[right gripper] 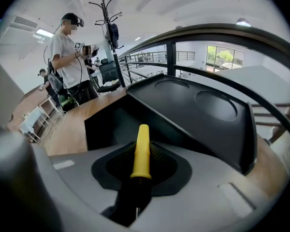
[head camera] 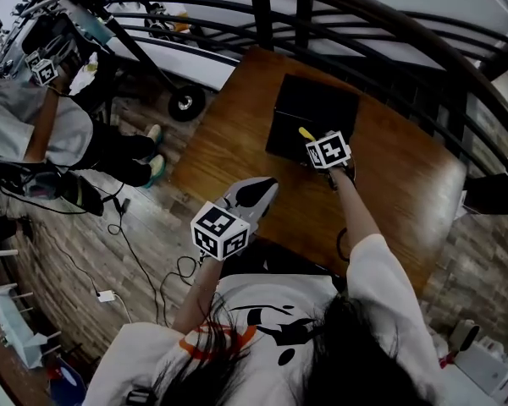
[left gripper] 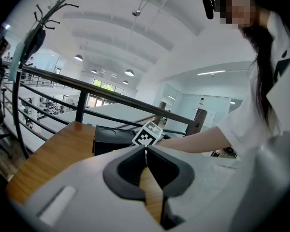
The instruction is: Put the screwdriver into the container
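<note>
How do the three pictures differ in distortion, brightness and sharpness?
Head view: fisheye bends the railing, and the corners are dark. Left gripper view: bright ceiling lamps; the shut left claw looks soft. Right gripper view: the screwdriver held in the right claw is slightly blurred, the container shows little detail.

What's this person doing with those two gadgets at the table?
A person holds tongs in each hand. The right tongs grip a yellow-and-black screwdriver, with its yellow end pointing at the black box on the wooden table. The left tongs are shut and empty, nearer the person.
</note>
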The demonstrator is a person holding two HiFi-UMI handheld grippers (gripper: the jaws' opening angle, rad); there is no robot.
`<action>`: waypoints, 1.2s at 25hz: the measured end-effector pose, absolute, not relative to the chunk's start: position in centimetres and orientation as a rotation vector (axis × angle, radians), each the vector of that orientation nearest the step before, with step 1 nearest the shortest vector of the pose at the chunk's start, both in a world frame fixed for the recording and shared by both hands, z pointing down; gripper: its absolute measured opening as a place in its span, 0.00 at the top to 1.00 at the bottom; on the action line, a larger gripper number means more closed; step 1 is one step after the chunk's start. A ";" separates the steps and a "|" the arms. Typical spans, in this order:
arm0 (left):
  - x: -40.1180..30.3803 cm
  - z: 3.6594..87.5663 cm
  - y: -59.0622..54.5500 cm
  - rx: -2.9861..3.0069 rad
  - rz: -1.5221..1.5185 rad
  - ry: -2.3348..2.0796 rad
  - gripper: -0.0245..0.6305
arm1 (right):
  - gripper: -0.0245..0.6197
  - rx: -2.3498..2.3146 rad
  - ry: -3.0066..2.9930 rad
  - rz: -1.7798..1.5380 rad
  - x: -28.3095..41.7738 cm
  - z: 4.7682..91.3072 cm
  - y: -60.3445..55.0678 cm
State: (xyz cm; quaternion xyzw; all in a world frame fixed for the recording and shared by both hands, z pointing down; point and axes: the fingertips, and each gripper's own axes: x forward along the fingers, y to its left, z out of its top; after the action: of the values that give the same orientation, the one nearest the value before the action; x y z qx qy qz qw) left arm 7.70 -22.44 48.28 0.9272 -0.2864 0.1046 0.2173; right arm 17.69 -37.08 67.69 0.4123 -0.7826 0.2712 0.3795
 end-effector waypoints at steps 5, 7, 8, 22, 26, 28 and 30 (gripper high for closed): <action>6.6 48.3 -22.6 2.557 0.297 -0.809 0.96 | 0.80 1.058 -1.960 0.727 17.7 68.3 -37.5; 6.2 48.3 -22.7 2.553 0.295 -0.816 0.96 | 0.80 1.050 -1.948 0.724 17.6 68.7 -37.5; 6.0 48.3 -22.7 2.551 0.293 -0.820 0.96 | 0.80 1.037 -1.944 0.712 17.5 68.9 -37.5; 3.2 48.0 -22.9 2.544 0.282 -0.860 0.96 | 0.65 1.029 -2.006 0.740 17.0 68.7 -37.1; 2.3 48.0 -22.7 2.544 0.286 -0.863 0.96 | 0.65 1.109 -2.062 0.838 17.4 67.0 -37.0; 2.0 47.8 -22.6 2.549 0.283 -0.858 0.96 | 0.65 1.143 -2.091 0.864 17.7 65.9 -36.8; 1.9 47.6 -22.5 2.555 0.280 -0.851 0.96 | 0.65 1.173 -2.121 0.880 18.0 64.9 -36.5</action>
State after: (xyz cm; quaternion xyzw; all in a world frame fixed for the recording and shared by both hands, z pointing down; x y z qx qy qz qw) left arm 1.87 -22.48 47.64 0.9216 -0.3069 0.1010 0.2153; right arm 17.96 -36.53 64.86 0.4369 -0.7902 0.3277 0.2780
